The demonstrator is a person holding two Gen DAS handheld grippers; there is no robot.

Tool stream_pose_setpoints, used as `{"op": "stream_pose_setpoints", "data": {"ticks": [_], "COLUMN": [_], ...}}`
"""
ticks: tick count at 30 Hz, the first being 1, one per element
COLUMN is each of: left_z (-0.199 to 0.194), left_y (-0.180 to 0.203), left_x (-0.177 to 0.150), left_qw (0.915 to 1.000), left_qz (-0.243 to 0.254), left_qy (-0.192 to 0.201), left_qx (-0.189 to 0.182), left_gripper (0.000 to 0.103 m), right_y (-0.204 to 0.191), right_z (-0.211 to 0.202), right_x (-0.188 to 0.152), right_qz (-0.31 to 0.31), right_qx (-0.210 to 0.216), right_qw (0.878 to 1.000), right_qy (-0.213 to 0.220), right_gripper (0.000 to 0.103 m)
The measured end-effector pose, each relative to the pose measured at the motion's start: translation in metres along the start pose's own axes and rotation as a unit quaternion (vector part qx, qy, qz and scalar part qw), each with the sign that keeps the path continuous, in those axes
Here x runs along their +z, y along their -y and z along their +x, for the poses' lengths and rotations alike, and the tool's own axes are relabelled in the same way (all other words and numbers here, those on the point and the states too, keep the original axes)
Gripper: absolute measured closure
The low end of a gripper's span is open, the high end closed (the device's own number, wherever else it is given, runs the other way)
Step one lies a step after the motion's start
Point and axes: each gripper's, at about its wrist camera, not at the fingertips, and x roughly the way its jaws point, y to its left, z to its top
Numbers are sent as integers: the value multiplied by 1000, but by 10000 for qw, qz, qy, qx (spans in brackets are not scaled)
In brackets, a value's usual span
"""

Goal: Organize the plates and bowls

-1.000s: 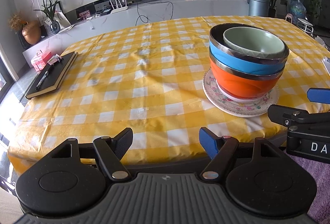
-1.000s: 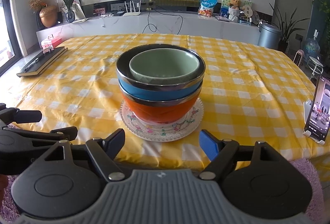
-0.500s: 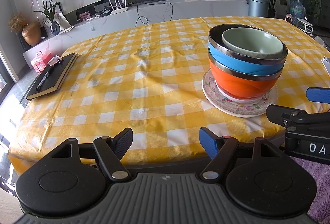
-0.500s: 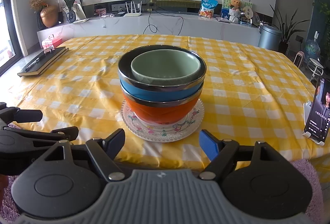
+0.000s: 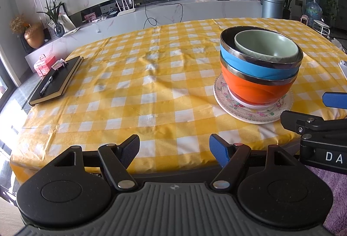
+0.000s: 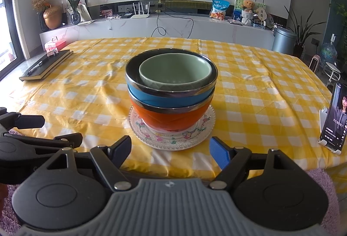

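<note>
A green bowl (image 6: 175, 72) sits inside a blue bowl (image 6: 160, 99), which sits in an orange bowl (image 6: 171, 117), all stacked on a floral plate (image 6: 171, 140) on the yellow checked table (image 6: 249, 92). The stack also shows in the left wrist view: green bowl (image 5: 266, 46), blue bowl (image 5: 249, 64), orange bowl (image 5: 253, 88), plate (image 5: 243, 109). My right gripper (image 6: 170, 154) is open and empty, just in front of the plate at the table's near edge. My left gripper (image 5: 174, 152) is open and empty, left of the stack at the near edge.
A black notebook with a pen (image 5: 57, 79) lies at the table's left side; it also shows in the right wrist view (image 6: 46, 64). A phone on a stand (image 6: 335, 121) stands at the right edge. A cabinet and TV are behind the table.
Both views have shifted only slightly; the stack and both grippers stay as they were.
</note>
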Motion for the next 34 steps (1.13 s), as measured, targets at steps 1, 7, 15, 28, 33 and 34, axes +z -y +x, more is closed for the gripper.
{"op": "stream_pose_setpoints", "data": {"ticks": [1,7,15,28,33,34], "left_z": [0,0,-1,-2,-5,-5], "left_y": [0,0,0,0,0,0], "left_x": [0,0,0,0,1,1], "left_qw": [10000,10000,10000,10000,9999,9999], "left_qz": [-2,0,1,2,-45,-42], "left_qy": [1,6,12,27,88,83], "left_qx": [3,-6,-9,-20,-62,-53], "left_gripper": [17,17,17,17,17,17], "right_y": [0,0,-1,-1,-1,-1], "right_z": [0,0,-1,0,1,1], "right_x": [0,0,0,0,0,0], "right_qz": [1,-3,-41,-62,-72,-71], "right_qx": [0,2,17,21,24,25], "right_qw": [10000,10000,10000,10000,10000,10000], "right_qy": [1,-3,-8,-23,-32,-34], "right_gripper": [25,25,22,19,18,18]}}
